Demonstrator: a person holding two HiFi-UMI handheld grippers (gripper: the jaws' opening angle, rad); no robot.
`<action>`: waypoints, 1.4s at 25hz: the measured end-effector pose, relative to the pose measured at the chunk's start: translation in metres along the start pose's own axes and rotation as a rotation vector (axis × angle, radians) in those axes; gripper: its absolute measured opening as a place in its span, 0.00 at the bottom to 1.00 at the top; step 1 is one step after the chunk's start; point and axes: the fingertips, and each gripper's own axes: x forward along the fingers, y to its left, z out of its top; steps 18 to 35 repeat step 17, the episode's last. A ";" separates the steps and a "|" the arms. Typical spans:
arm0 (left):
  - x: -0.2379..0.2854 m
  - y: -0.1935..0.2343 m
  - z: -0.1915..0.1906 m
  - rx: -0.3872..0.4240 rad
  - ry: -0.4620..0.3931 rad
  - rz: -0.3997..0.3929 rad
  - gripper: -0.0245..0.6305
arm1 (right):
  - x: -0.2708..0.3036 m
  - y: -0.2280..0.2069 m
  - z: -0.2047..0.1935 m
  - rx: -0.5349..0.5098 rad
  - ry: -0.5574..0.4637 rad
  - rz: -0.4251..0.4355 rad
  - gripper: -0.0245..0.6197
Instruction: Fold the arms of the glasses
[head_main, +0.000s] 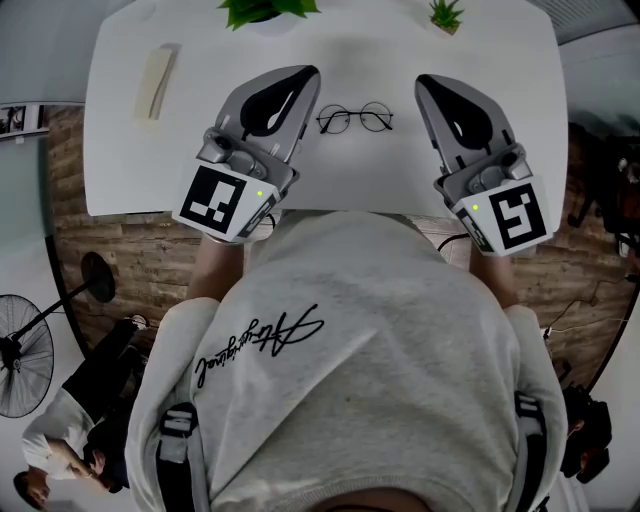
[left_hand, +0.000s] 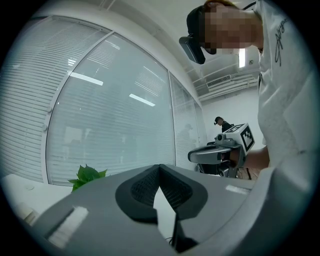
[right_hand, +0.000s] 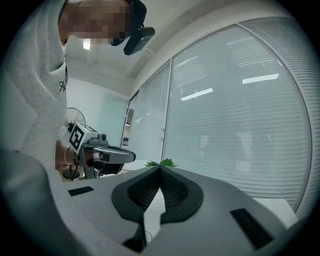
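Thin black round-lens glasses (head_main: 354, 119) lie on the white table (head_main: 200, 150), lenses side by side; I cannot make out how their arms stand. My left gripper (head_main: 308, 72) rests just left of them, jaws shut and empty. At a like distance on their right my right gripper (head_main: 424, 82) is also shut with nothing in it. In the left gripper view the jaw tips (left_hand: 159, 166) meet, and the right gripper (left_hand: 220, 152) shows beyond them. The right gripper view has its tips (right_hand: 160, 167) closed together and the left gripper (right_hand: 102, 152) across from it.
Two green potted plants (head_main: 265, 10) (head_main: 445, 14) stand at the table's far edge. A flat beige object (head_main: 155, 80) lies at the far left. A standing fan (head_main: 20, 350) is on the floor at the left. Windows with blinds (left_hand: 110, 110) run behind the table.
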 end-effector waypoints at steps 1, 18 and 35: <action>0.000 0.000 0.000 -0.002 0.000 0.000 0.04 | 0.000 0.000 0.000 -0.001 0.000 0.001 0.04; 0.002 0.001 0.003 0.003 -0.013 -0.001 0.04 | 0.000 0.000 0.002 -0.004 -0.001 -0.004 0.04; 0.002 0.001 0.003 0.003 -0.013 -0.001 0.04 | 0.000 0.000 0.002 -0.004 -0.001 -0.004 0.04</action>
